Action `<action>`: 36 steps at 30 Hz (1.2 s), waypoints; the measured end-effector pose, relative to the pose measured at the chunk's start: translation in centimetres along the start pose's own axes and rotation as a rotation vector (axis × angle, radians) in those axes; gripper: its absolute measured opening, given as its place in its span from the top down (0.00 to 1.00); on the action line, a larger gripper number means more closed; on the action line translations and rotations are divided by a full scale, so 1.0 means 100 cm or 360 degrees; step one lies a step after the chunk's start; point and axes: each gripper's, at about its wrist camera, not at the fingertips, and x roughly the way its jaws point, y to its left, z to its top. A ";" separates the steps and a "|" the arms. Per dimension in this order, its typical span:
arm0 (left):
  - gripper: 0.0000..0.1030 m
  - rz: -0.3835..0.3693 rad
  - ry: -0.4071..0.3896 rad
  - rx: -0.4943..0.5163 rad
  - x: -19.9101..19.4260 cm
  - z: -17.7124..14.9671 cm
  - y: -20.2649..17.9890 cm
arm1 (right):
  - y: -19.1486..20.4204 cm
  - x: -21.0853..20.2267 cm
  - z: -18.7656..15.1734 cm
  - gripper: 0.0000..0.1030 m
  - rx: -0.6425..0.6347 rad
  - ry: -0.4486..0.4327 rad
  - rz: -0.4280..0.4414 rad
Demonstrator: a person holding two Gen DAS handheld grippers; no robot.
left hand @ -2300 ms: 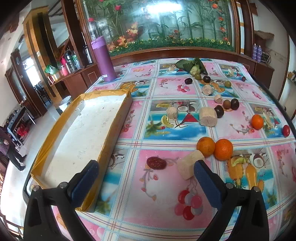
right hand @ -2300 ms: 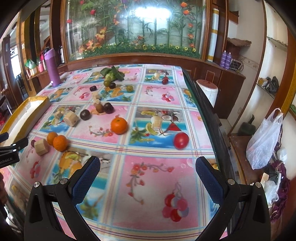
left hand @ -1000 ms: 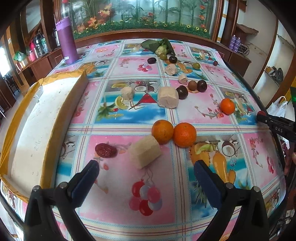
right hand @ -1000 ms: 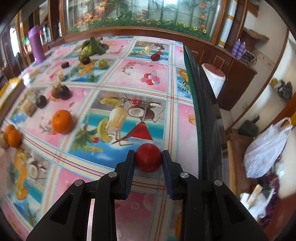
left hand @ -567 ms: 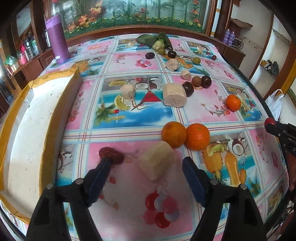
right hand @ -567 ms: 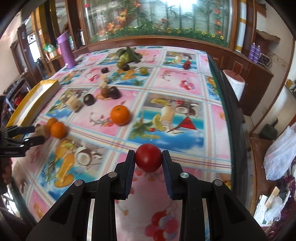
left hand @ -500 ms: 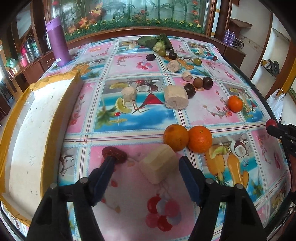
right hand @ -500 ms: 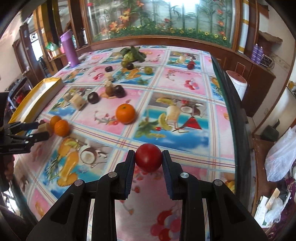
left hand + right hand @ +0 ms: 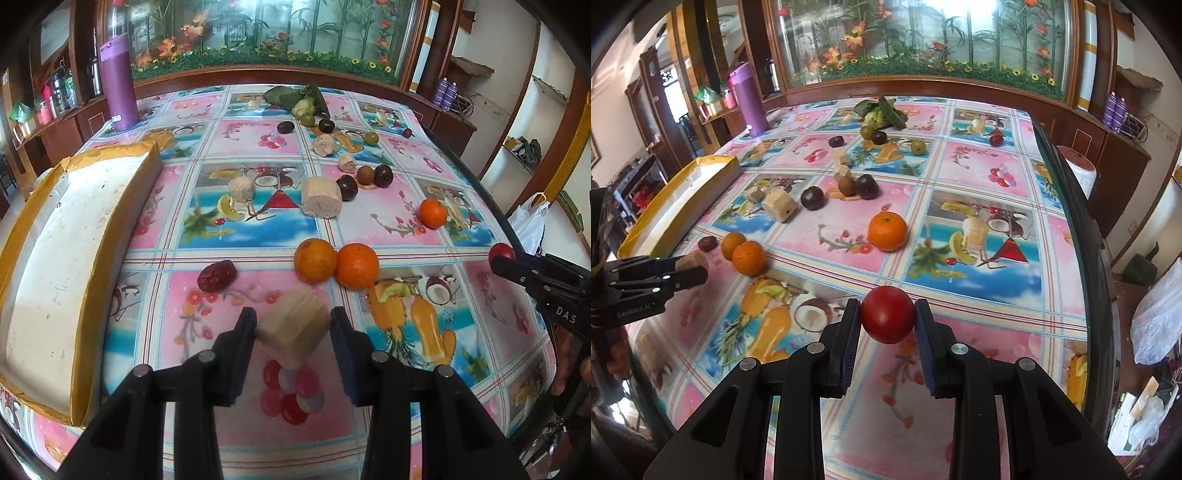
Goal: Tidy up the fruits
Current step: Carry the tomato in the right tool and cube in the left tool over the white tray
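My left gripper [image 9: 293, 328] is shut on a pale tan block [image 9: 293, 330] low over the fruit-print tablecloth; it also shows in the right wrist view [image 9: 690, 267]. My right gripper [image 9: 886, 319] is shut on a red tomato [image 9: 887, 314] and holds it above the table; the tomato also shows at the right of the left wrist view [image 9: 501, 253]. Two oranges [image 9: 337, 261] lie just beyond the block, a third orange [image 9: 432, 213] farther right. A red date [image 9: 217, 276] lies left of them.
A white tray with yellow taped rim [image 9: 85, 295] lies along the left edge. More tan blocks [image 9: 320, 192], dark plums [image 9: 347, 185], green fruits and leafy greens [image 9: 299, 99] sit farther back. A purple bottle [image 9: 119, 81] stands far left. The table edge [image 9: 1071, 229] drops off right.
My left gripper has closed from wide open onto the tan block. My right gripper has kept hold of the tomato and moved it left over the table.
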 end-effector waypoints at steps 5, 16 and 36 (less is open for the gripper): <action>0.57 -0.0020 -0.0035 -0.0022 -0.021 -0.005 0.010 | 0.021 -0.002 0.003 0.72 -0.0038 -0.0015 0.0048; 0.57 0.0066 -0.0138 -0.0136 -0.053 -0.009 0.069 | 0.099 0.013 0.029 0.72 -0.0216 -0.0026 0.0173; 0.57 0.0320 -0.0107 -0.0491 -0.047 -0.015 0.217 | 0.255 0.084 0.116 0.73 -0.0602 0.0036 0.0453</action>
